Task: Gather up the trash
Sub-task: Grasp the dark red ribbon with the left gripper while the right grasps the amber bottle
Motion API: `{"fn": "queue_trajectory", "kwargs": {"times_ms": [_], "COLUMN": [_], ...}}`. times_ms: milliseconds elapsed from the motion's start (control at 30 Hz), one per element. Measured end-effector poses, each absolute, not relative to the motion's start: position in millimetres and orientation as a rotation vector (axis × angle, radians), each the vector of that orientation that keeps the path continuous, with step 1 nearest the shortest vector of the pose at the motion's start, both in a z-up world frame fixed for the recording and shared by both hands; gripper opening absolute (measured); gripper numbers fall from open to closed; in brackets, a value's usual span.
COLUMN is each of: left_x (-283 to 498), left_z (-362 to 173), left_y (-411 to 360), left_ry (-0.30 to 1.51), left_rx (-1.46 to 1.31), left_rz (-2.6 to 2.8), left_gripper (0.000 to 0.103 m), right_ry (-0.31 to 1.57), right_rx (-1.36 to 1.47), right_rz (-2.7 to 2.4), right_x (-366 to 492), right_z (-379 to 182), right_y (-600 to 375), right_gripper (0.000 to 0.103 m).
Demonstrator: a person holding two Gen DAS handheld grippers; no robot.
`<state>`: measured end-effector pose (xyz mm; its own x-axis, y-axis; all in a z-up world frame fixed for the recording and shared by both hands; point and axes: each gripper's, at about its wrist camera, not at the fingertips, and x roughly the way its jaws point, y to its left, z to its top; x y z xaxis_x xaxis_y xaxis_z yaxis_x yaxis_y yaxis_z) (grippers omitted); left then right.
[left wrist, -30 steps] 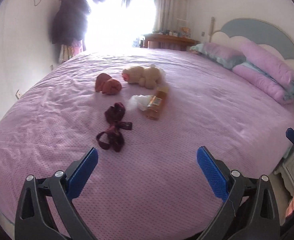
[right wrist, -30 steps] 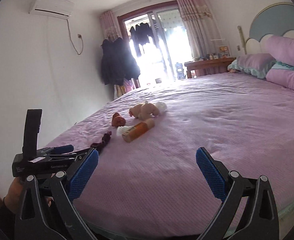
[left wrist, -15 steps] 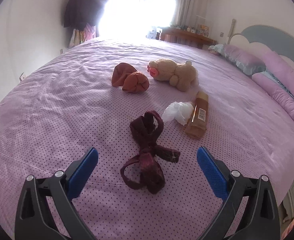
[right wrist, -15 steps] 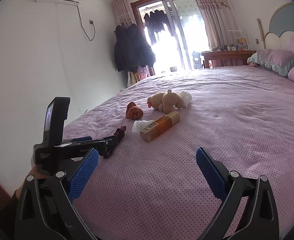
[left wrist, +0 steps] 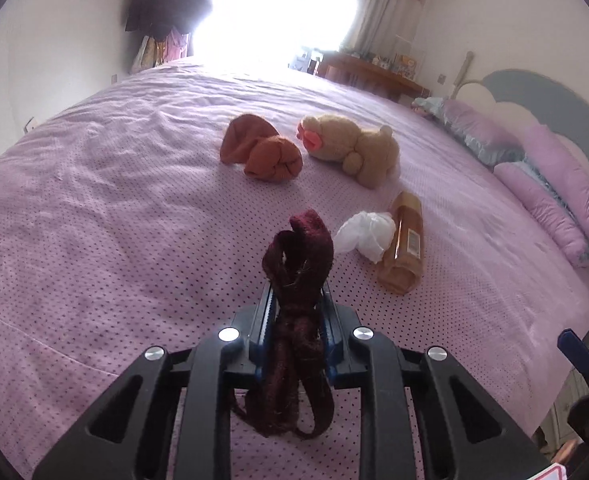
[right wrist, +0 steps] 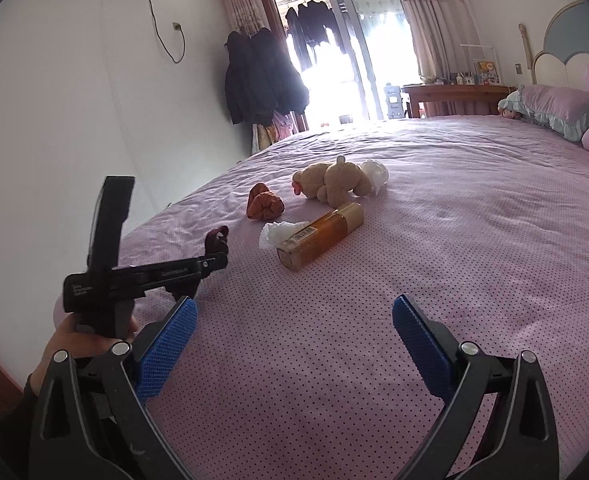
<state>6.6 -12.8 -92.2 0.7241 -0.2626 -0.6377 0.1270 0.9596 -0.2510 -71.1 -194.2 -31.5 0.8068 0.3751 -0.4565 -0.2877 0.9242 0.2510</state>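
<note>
A dark red sock (left wrist: 298, 280) is being squeezed low in the middle of the frame by the left gripper (left wrist: 296, 320), whose jaws have just been closing. The sock's lower end is being hidden behind them. The right gripper (right wrist: 294, 336) is being held wide open over the purple bed (right wrist: 474, 208), nothing inside.

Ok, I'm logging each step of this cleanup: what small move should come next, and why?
Probably lift the left tool straight up. Its jaws have just been closing and now pinch the dark red cloth strip, whose loose ends hang below them over the purple bedspread. The right tool is open and empty.
</note>
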Motion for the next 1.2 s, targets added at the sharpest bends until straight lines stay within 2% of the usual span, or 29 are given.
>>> {"fn": "queue_trajectory", "kwargs": {"times_ms": [400,433,600,633,900,1100,1200], "left_x": [-3.8,-2.5,5.2,5.8,6.0,0.5,-3.3], "left_z": [-63.8,-64.7,-69.8,-70.5,-70.5,-71.8,-72.2], "left_y": [9.9,10.0,7.7,7.5,3.5,0.8,-5.4], "left_ry": [0.663,0.665,0.67,0.67,0.66,0.673,0.684], "left_rx": [-0.173,-0.177,-0.183,-0.181,-0.163,-0.153,-0.142], "left_rz": [-0.295,-0.307,-0.346,-0.351,-0.384,-0.394,-0.409], "left_gripper": [0.021,0.021,0.021,0.021,0.022,0.022,0.021], "right_ry": [0.558,0.578,0.662,0.689,0.883,0.855,0.806], "right_rx": [0.164,0.171,0.174,0.189,0.344,0.369,0.376], "right_rz": [0.183,0.172,0.107,0.093,-0.008,0.047,0.074], "right_x": [24.6,34.1,81.5,91.7,142.0,125.2,104.5], "right_z": [-17.5,-20.0,-32.3,-37.0,-76.1,-73.6,-67.3], "right_y": [-165.0,-163.6,-154.1,-154.6,-170.5,-182.2,-193.5], "right_gripper": [0.094,0.092,0.053,0.05,0.049,0.036,0.033]}}
